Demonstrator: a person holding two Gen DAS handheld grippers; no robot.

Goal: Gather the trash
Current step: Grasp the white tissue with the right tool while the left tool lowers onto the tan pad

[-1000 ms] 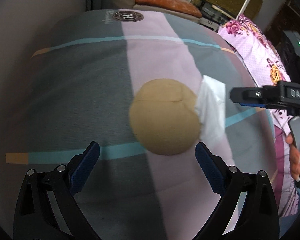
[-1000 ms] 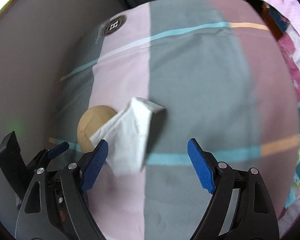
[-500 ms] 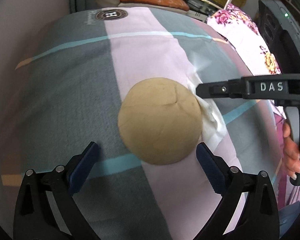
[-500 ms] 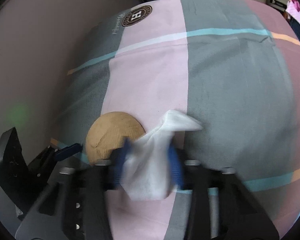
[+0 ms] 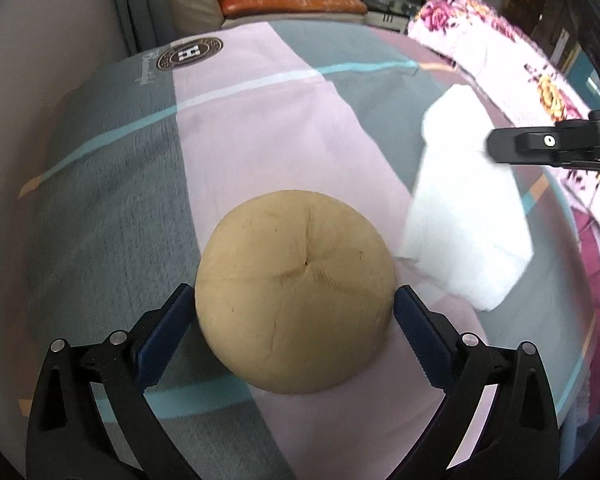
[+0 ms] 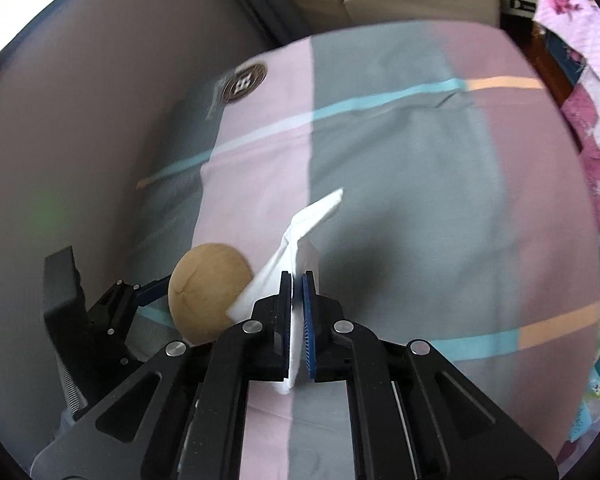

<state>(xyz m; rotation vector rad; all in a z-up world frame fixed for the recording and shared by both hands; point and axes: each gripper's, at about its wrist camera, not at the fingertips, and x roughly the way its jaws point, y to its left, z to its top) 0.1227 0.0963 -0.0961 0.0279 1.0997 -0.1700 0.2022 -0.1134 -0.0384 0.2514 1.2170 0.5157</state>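
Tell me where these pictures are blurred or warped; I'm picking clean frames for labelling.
Left wrist view: the round tan object is sharp, the white tissue smeared by motion, and fisheye bends the striped bedsheet into a dome. Right wrist view: soft overall, a dark shadow beside the tissue, glare at the top left corner.

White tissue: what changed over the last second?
The right gripper shut on the white tissue and lifted it off the bedsheet. The left gripper moved in until its open fingers flank the tan round object, which stayed put.
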